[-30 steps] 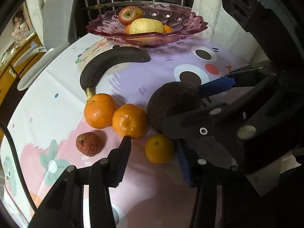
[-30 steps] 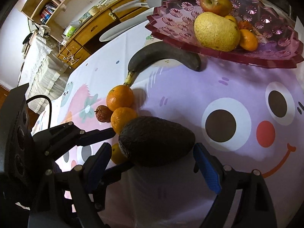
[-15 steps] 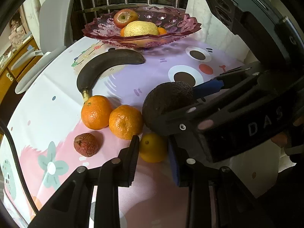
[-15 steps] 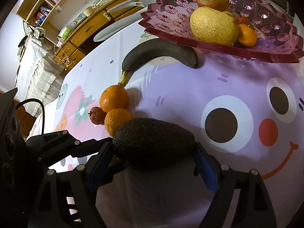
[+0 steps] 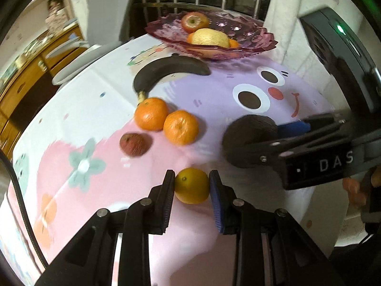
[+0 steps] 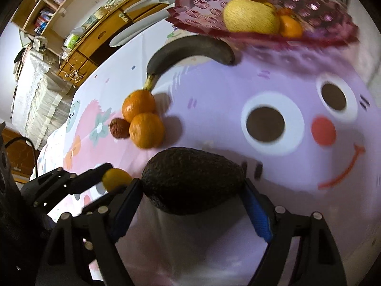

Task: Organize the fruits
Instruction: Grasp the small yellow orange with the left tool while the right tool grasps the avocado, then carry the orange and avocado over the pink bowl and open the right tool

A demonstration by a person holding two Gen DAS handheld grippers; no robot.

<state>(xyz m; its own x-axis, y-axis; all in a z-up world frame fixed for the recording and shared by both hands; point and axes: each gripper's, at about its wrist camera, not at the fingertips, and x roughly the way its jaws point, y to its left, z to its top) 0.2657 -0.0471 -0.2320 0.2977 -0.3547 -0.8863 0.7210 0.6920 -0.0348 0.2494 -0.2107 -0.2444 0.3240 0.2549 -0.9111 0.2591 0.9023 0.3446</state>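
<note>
My left gripper (image 5: 191, 187) is shut on a small yellow-orange citrus (image 5: 192, 186), held above the tablecloth; it also shows in the right wrist view (image 6: 115, 178). My right gripper (image 6: 193, 188) is shut on a dark avocado (image 6: 193, 182), lifted off the cloth; the avocado also shows in the left wrist view (image 5: 250, 134). Two oranges (image 5: 151, 114) (image 5: 181, 127), a reddish lychee (image 5: 133, 144) and a blackened banana (image 5: 166, 71) lie on the cloth. A pink glass bowl (image 5: 257, 40) at the far end holds an apple (image 5: 195, 21), a pear (image 5: 210, 38) and small oranges.
A cartoon-print tablecloth (image 6: 273, 83) covers the table. A grey chair (image 5: 100, 19) and wooden cabinets (image 6: 102, 31) stand at the far left. A railing stands behind the bowl. The table edge falls away at the right.
Both grippers closed on their fruit and lifted: the left took the small citrus, the right took the avocado. Both pulled back from the oranges.
</note>
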